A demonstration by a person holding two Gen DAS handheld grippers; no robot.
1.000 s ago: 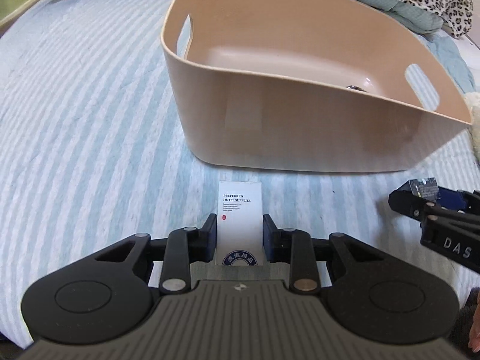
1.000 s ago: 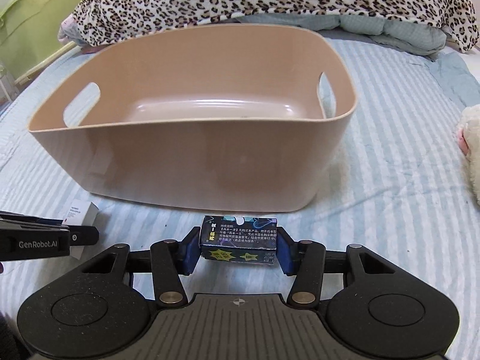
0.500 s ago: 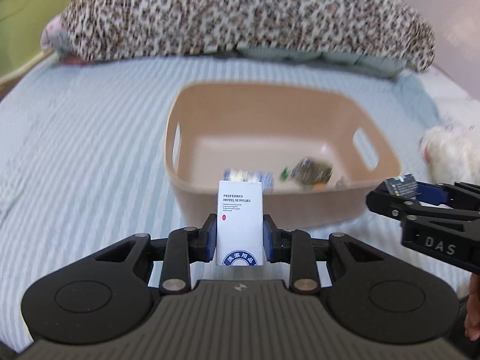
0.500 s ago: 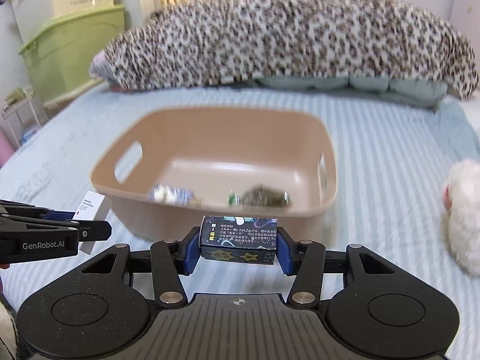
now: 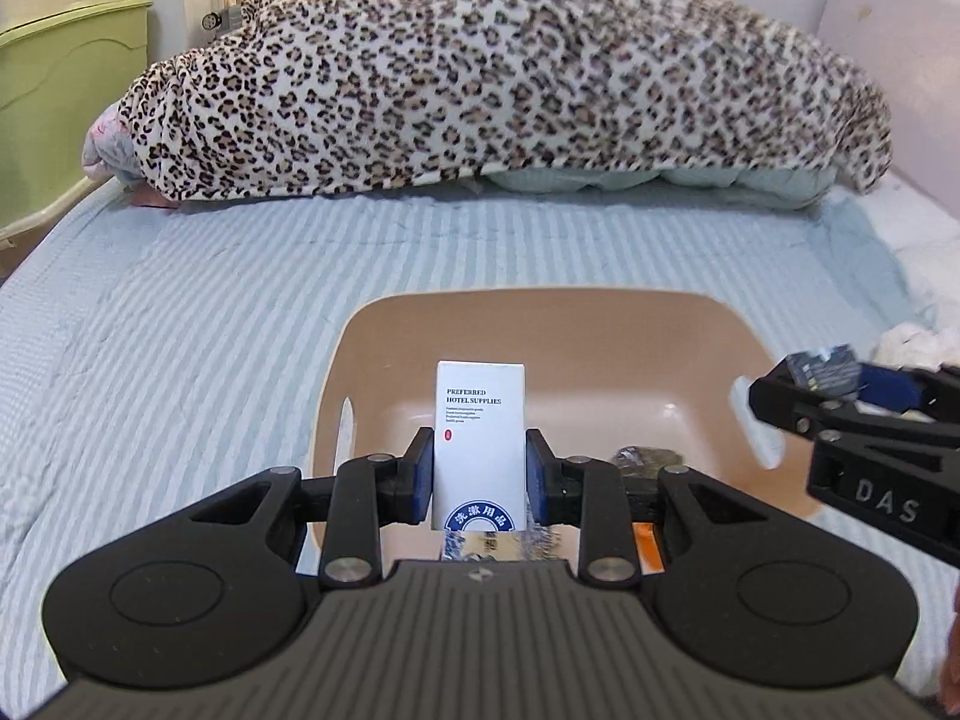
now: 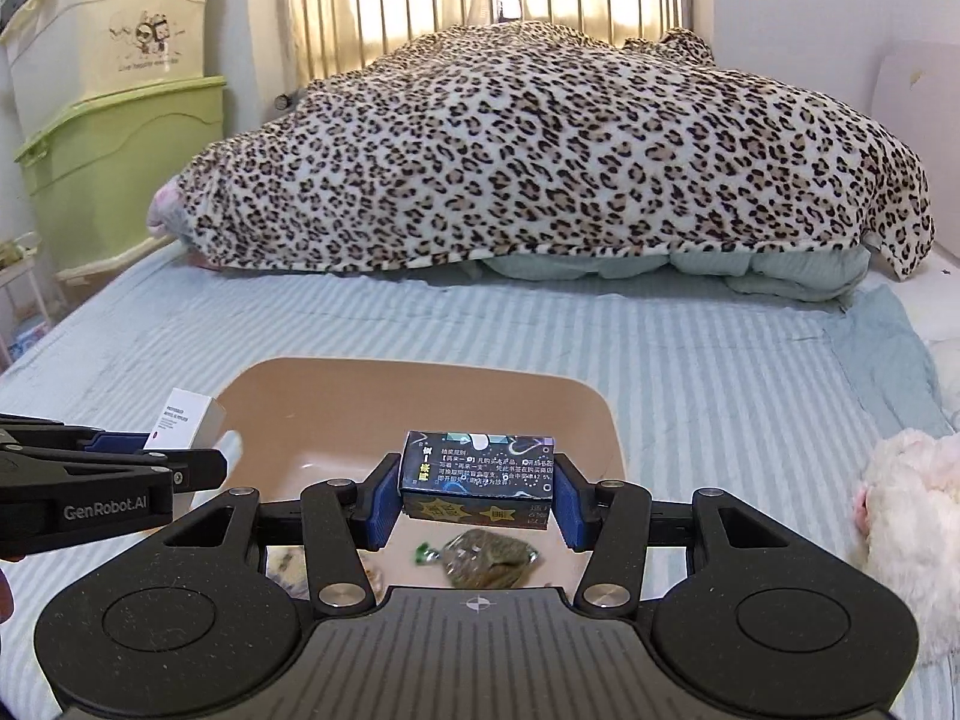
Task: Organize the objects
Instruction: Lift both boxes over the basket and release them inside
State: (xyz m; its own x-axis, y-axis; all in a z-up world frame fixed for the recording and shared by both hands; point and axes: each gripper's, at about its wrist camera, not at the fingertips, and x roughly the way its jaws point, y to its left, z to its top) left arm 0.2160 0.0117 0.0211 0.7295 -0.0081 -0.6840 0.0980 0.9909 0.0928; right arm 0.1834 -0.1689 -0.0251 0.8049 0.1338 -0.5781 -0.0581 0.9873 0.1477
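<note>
L fingers: blue pads of the left gripper pinch a white box on both narrow sides; box upright, text "PREFERRED HOTEL SUPPLIES" faces cam.
R fingers: blue pads of the right gripper clamp a dark box by its short ends; box lies level, long side across, printed w/ stars + Chinese text.
White box pos: held in air above the near-left part of the tan bin, not touching it.
Dark box pos: held in air over the bin's interior, above a green packet lying on the bin floor.
Cross views: R gripper enters L cam from the right, dark box at its tip; L gripper enters R cam from the left w/ white box at its tip. Both grippers side by side, apart.
Bin: open-top, handle slots in the side walls, sits on the striped bed sheet; other small packets inside, mostly hidden under the grippers.
Beyond bin: leopard blanket heaped over pale-green bedding.
Right edge: white plush toy on the sheet beside the bin.
Far left: green storage box, cream one stacked on top.
</note>
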